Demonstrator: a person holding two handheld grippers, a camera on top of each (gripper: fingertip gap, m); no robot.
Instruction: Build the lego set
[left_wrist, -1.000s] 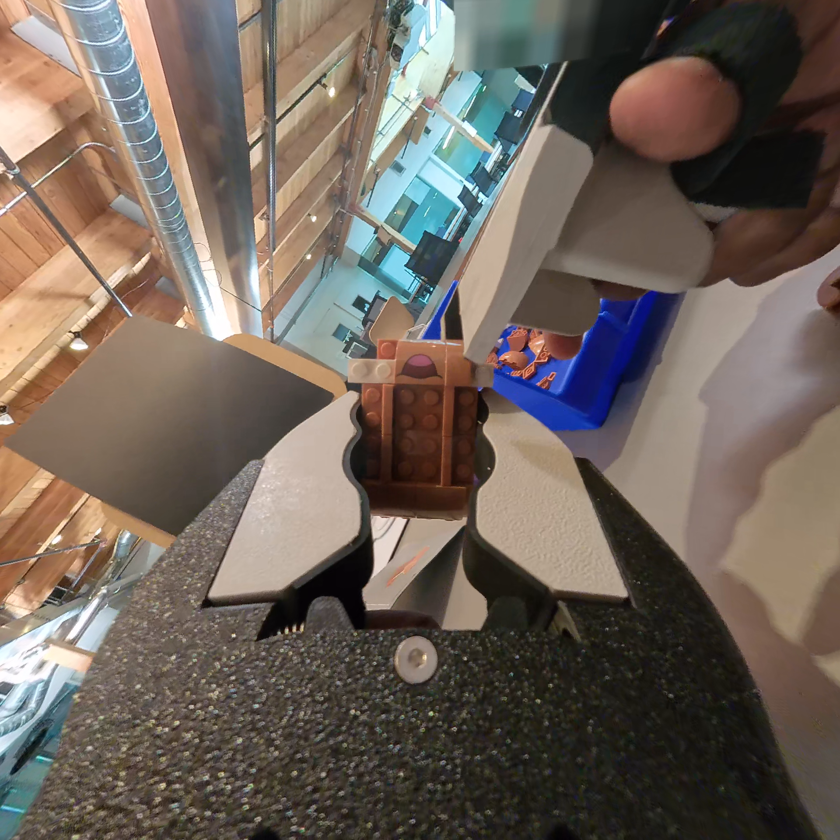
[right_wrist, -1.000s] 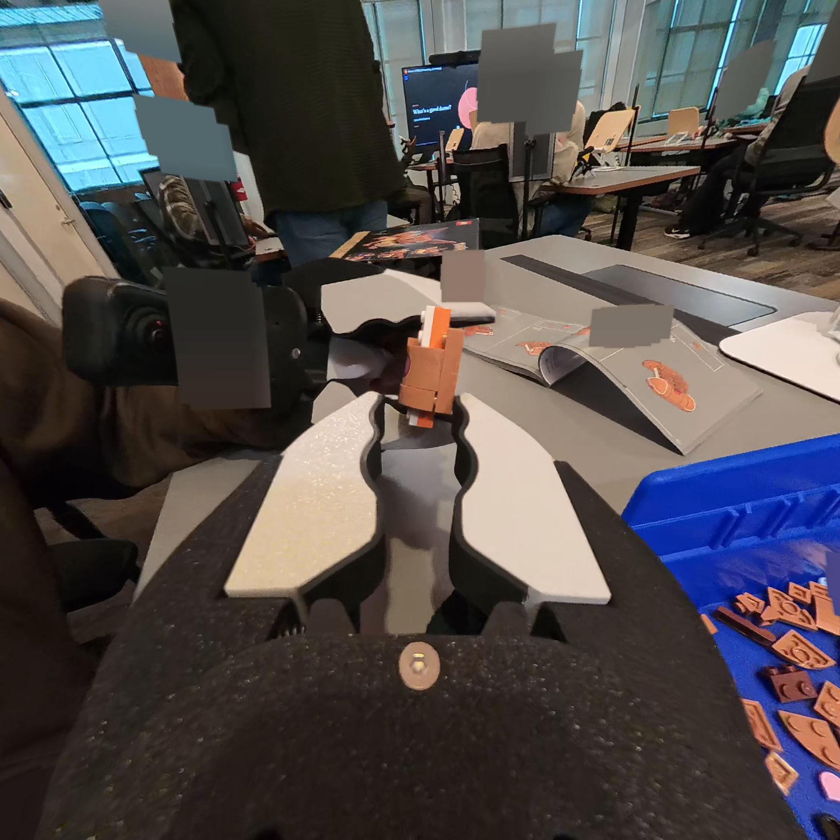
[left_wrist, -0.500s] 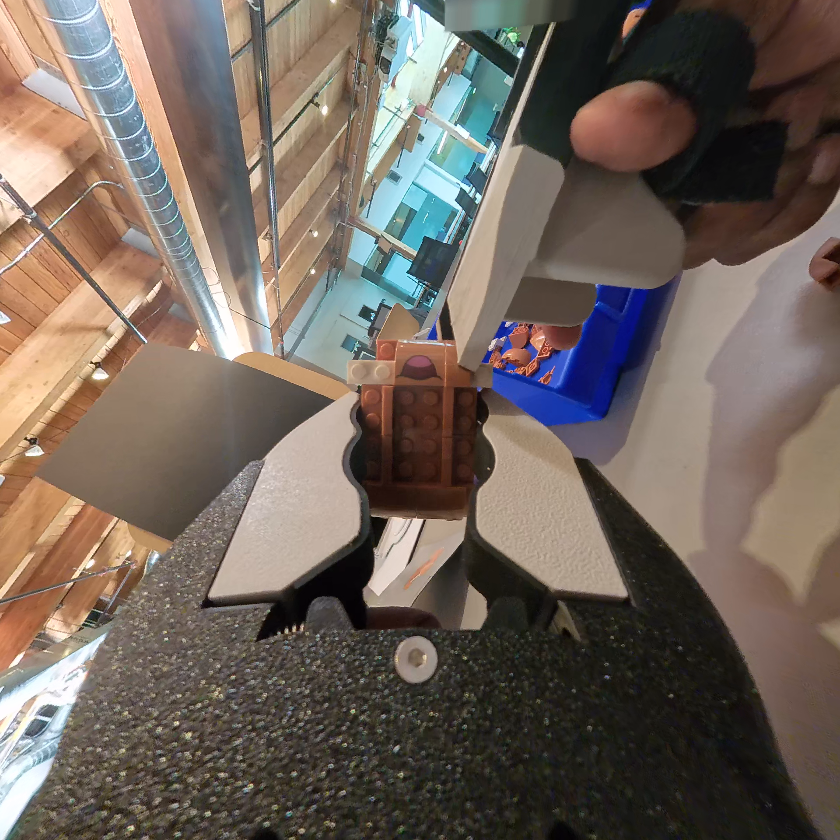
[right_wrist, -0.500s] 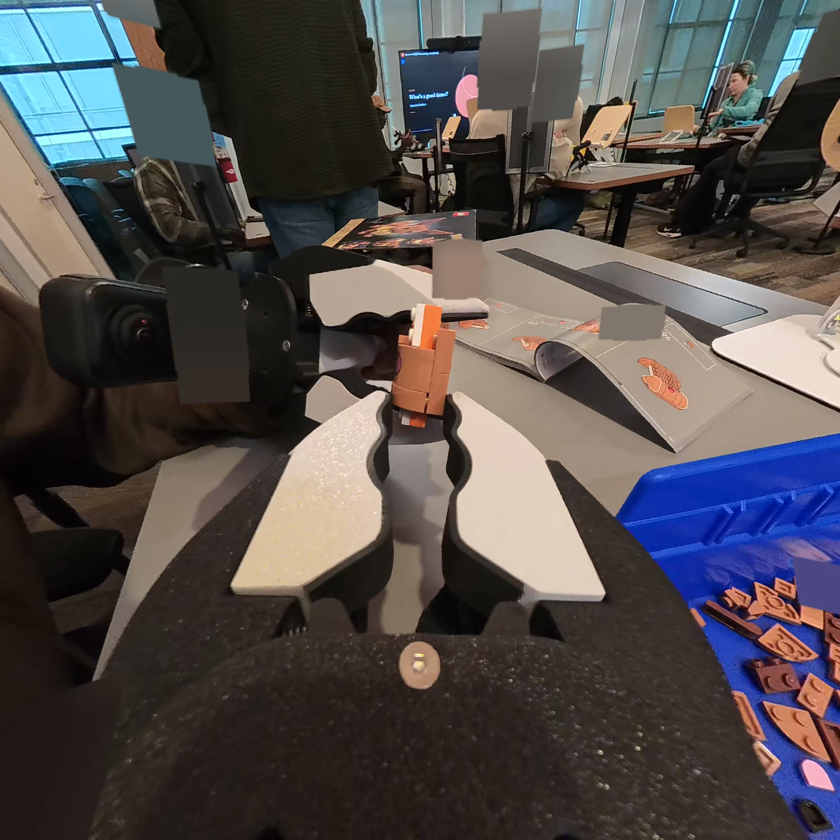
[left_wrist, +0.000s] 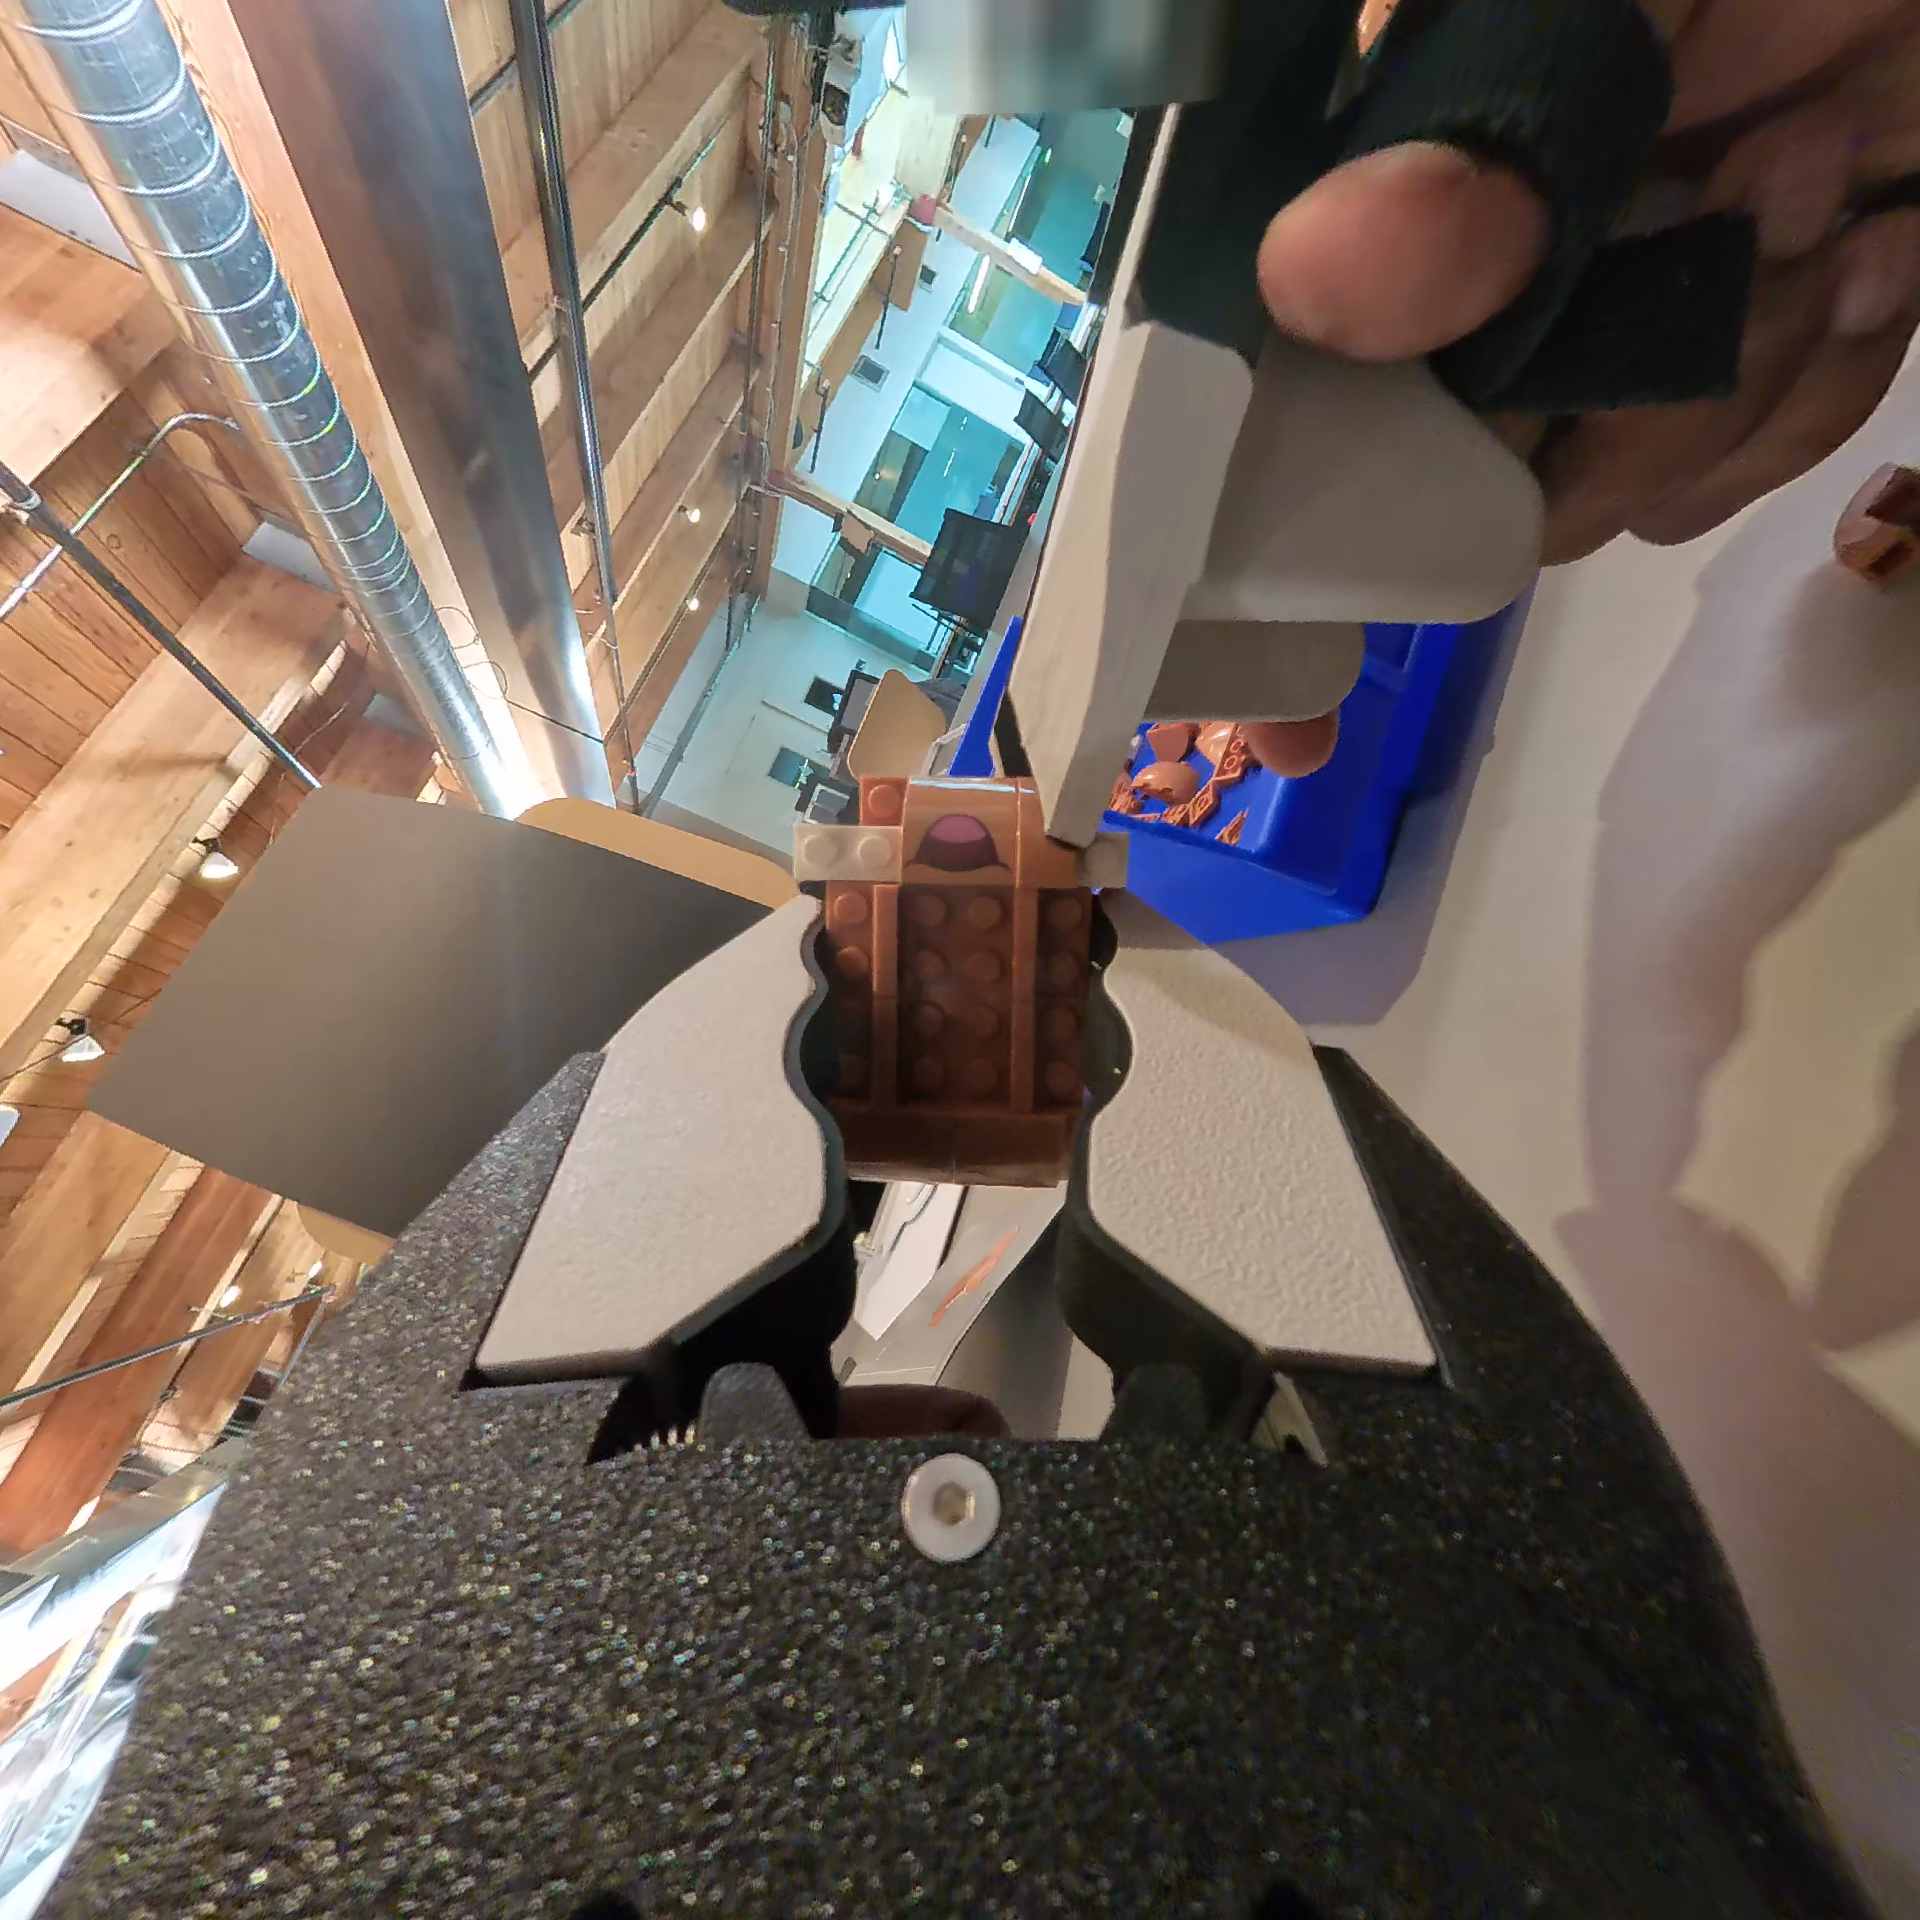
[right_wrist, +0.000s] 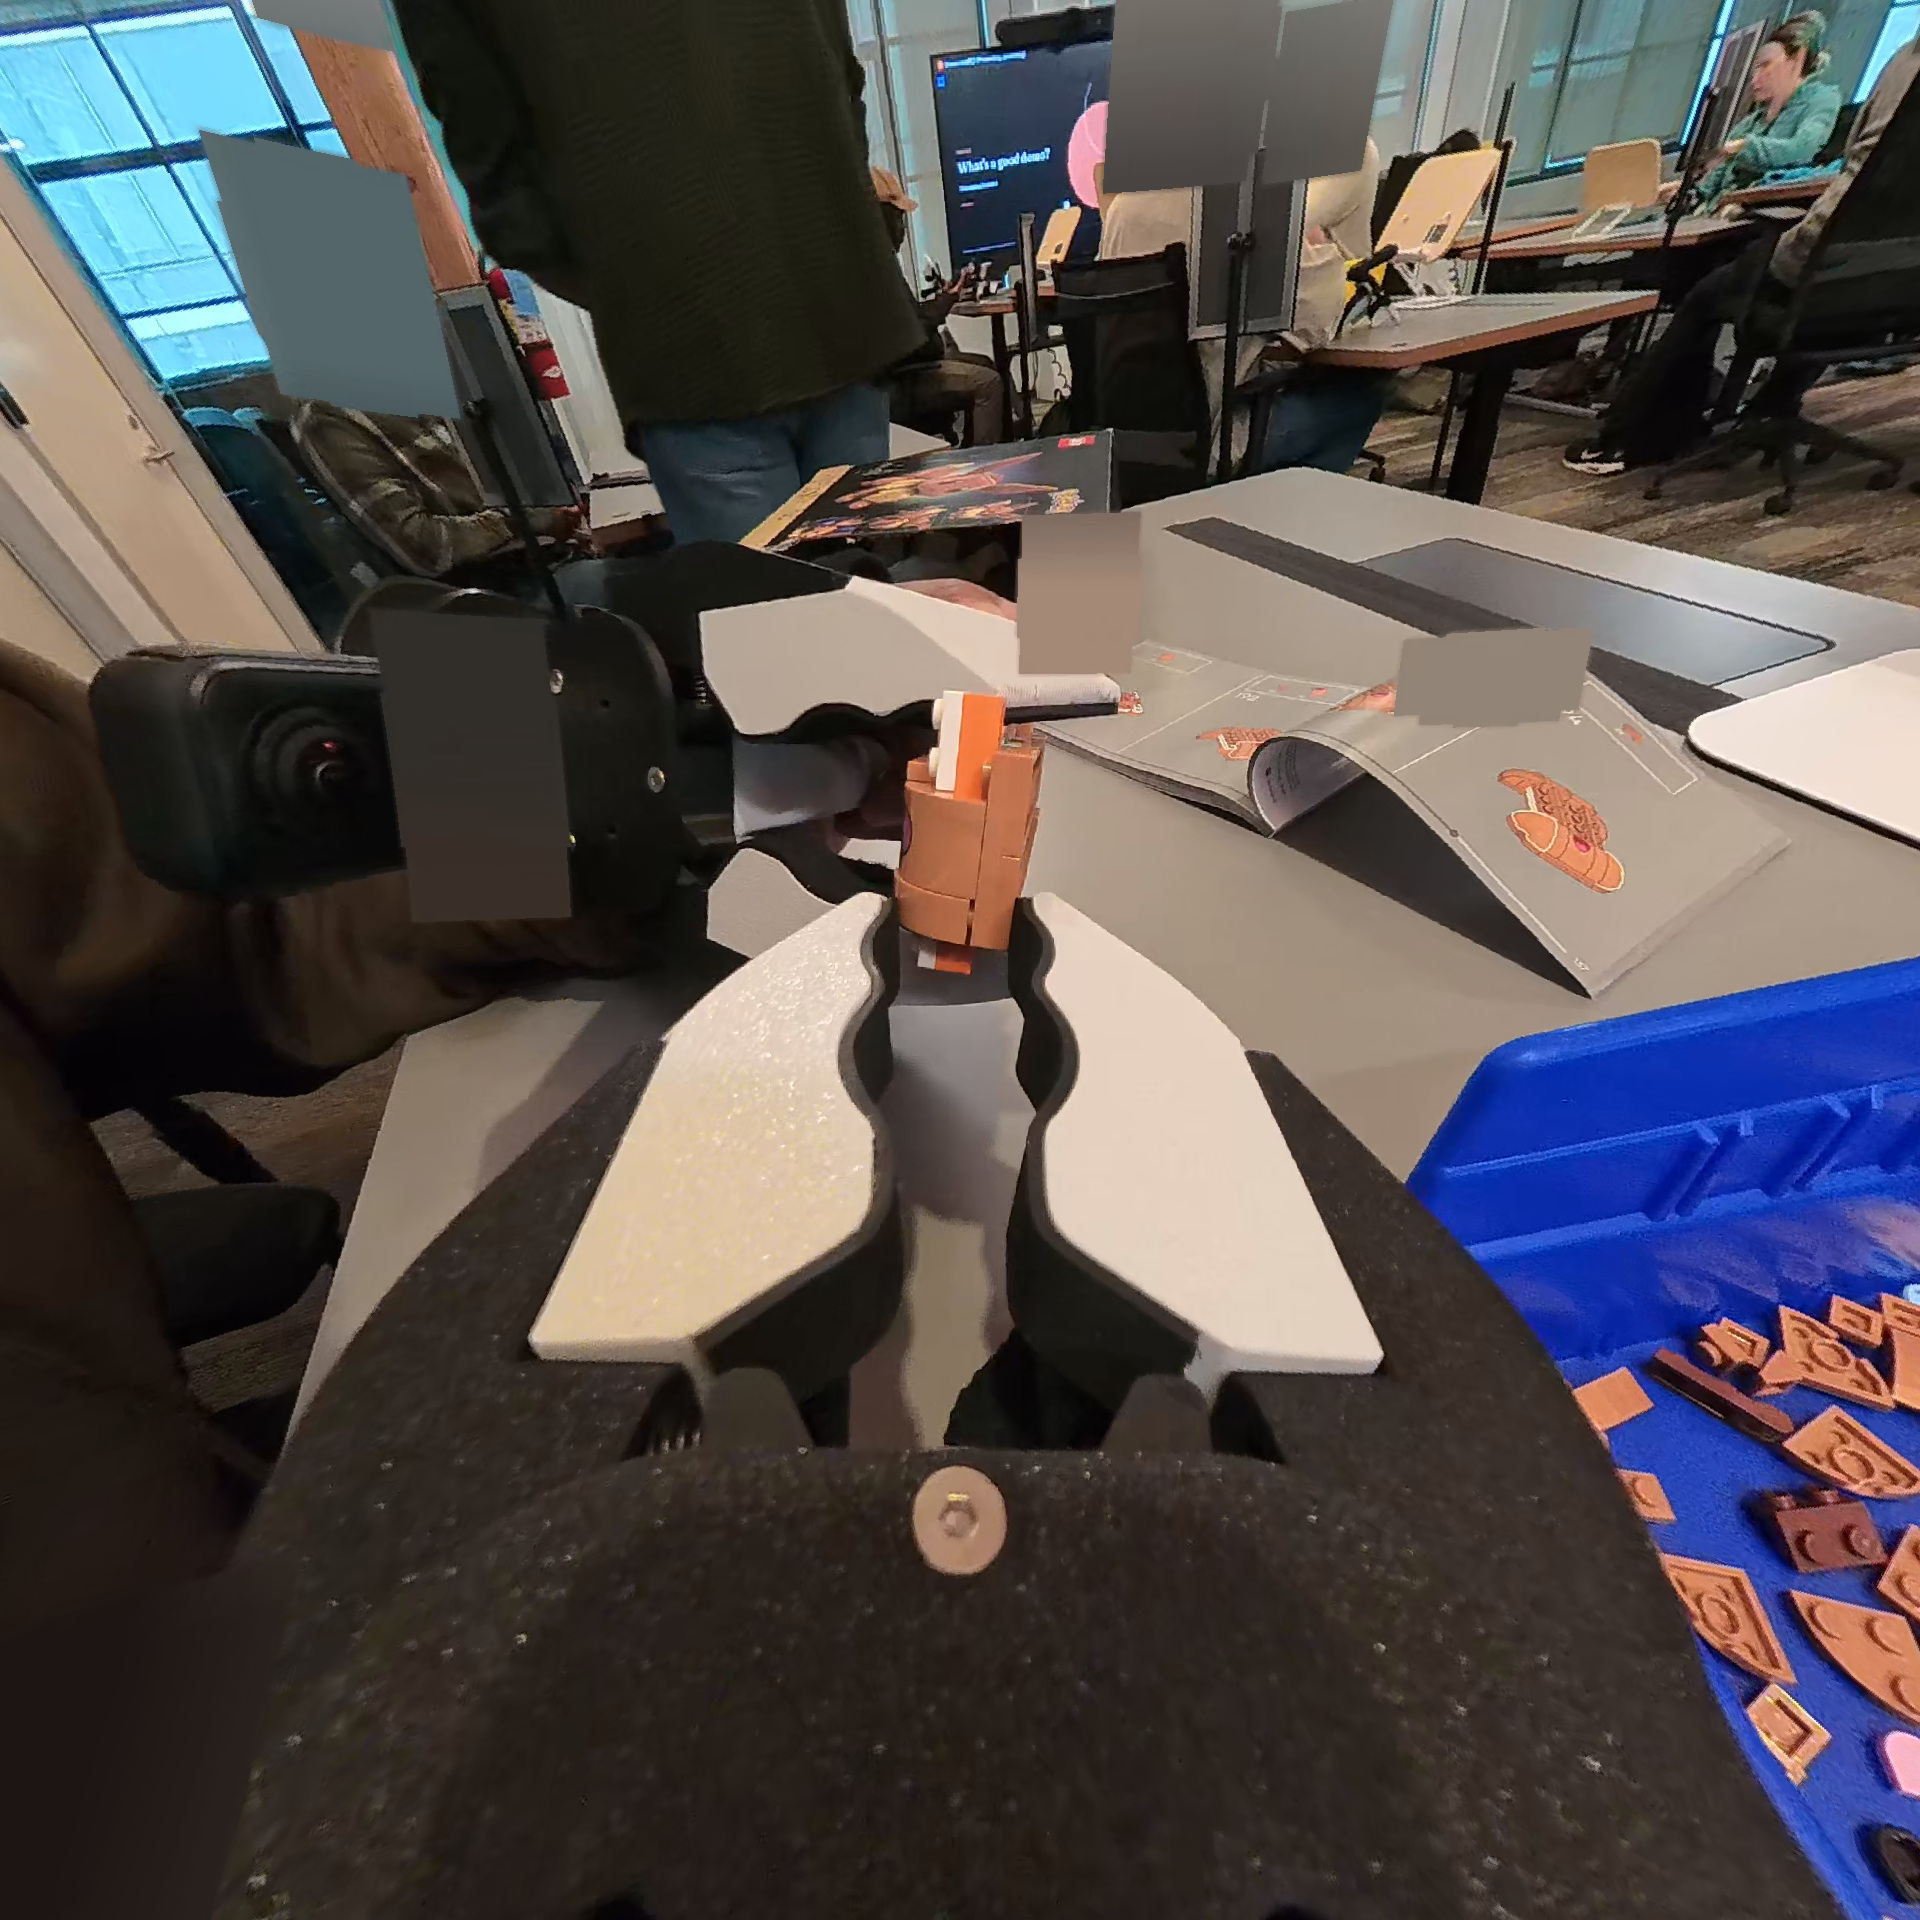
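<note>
We see the model (right_wrist: 961, 842) at twelve o'clock from our right gripper (right_wrist: 954, 914), right at its fingertips, with the left gripper (right_wrist: 810, 707) touching it from nine o'clock. Behind the model, toward one o'clock, a booklet (right_wrist: 1455, 831) lies open on the table (right_wrist: 1299, 966). The bin (right_wrist: 1662, 1122) sits at three o'clock on the table, with loose pieces (right_wrist: 1839, 1455) in it. A box (right_wrist: 935, 488) lies beyond at twelve.

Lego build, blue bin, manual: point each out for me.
Lego build (left_wrist: 961, 997), left wrist view, studded brown face.
Blue bin (right_wrist: 1662, 1101), right wrist view, near wall.
Manual (right_wrist: 1538, 831), right wrist view, open right page.
</note>
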